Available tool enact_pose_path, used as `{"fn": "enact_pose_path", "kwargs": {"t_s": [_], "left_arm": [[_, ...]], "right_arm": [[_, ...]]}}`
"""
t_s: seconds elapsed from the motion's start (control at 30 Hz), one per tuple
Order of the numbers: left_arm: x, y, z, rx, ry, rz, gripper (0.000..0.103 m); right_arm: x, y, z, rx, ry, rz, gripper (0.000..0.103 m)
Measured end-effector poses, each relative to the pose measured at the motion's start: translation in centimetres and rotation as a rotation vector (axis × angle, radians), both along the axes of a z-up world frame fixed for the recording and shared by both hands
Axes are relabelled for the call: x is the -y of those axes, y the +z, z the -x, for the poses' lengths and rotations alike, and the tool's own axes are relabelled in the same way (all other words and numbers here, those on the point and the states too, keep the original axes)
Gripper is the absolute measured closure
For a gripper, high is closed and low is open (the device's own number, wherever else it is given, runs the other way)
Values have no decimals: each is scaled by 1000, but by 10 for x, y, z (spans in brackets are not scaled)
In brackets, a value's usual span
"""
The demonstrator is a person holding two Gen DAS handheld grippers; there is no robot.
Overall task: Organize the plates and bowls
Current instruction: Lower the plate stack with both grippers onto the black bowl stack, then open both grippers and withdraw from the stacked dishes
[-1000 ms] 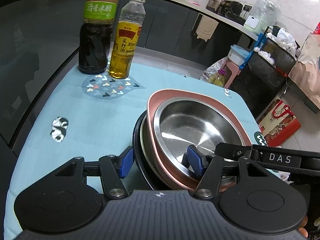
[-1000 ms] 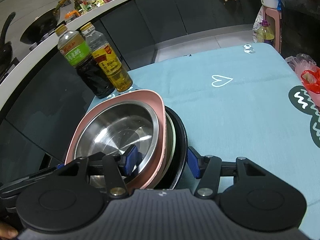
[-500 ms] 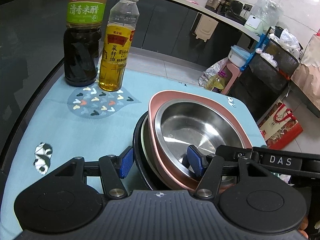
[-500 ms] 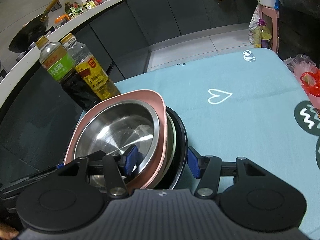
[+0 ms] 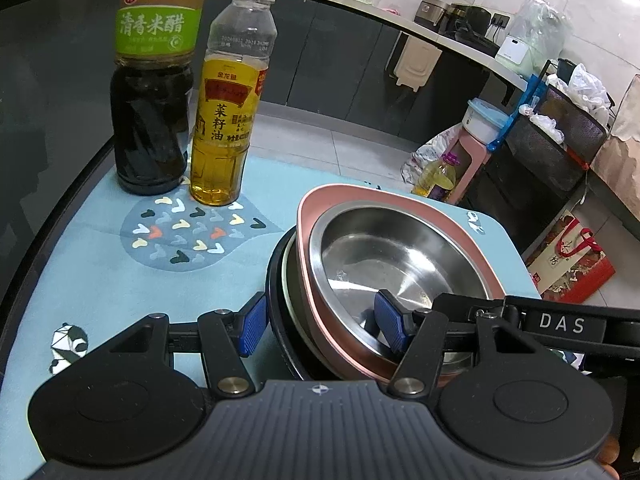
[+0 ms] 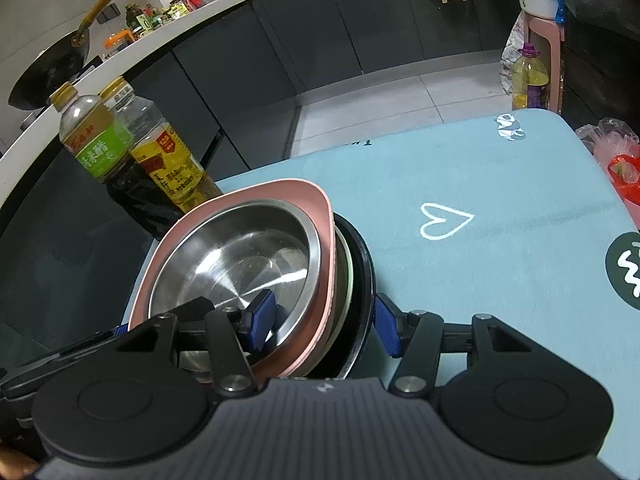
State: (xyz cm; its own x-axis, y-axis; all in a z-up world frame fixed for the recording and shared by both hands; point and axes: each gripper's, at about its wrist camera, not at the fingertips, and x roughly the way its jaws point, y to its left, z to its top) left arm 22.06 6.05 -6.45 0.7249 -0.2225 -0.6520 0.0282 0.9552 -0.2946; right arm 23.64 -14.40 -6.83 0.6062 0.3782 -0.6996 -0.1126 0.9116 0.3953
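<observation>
We see the stack from both sides. The left wrist view alone shows the patterned grey-blue patch (image 5: 188,236) printed on the light blue cloth-covered bench (image 5: 100,280), a small panda print (image 5: 69,346) and a red gift bag (image 5: 570,258) on the floor. The right wrist view alone shows a black wok (image 6: 48,64) on the white kitchen counter (image 6: 192,20), a white heart outline (image 6: 446,224) on the cloth and a red plastic bag (image 6: 622,170) past the bench edge.

A dark vinegar bottle with green label (image 5: 154,80) and a yellow oil bottle (image 5: 228,108) stand touching each other near the bench's far left corner, near the stack but apart from it. In the right view the stack hides their bases.

The shiny round steel bowl (image 5: 394,260) sits nested in a pink rounded-square plate (image 5: 476,248), over a pale plate (image 6: 349,276) and a black round plate (image 5: 276,280), all on the bench.

Left tongs (image 5: 322,328): moderately open, blue pads straddling the stack's rim, one pad outside the black plate, one inside the steel bowl; contact pressure we cannot tell. Right tongs (image 6: 324,324): same, straddling the opposite rim.
</observation>
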Motion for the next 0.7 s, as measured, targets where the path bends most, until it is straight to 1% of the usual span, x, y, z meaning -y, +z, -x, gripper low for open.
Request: {"fn": "enact_pose_path", "kwargs": {"t_s": [0.2,0.27,0.33,0.43,0.63,0.7], "left_arm": [[3,-3,-7,5,-2,2,48],[3,-8,-10,-2,-4,4,48],[2,-14,-13,-24,-1,10,48],[1,-18,-12,-2,0,19,47],[-3,-20,-15,-11,3,39,46],[-3,-20,-15,-8,3,34,45]], "right_arm": [[3,-3,-6,11,-21,3,66],[3,-6,-8,9,-25,3,66],[3,-12,-10,-13,-30,4,66],[5,-17,-12,-11,-36,-10,66],[5,-17,-10,-5,-38,-19,66],[5,-18,-10,-3,-41,-21,66]]}}
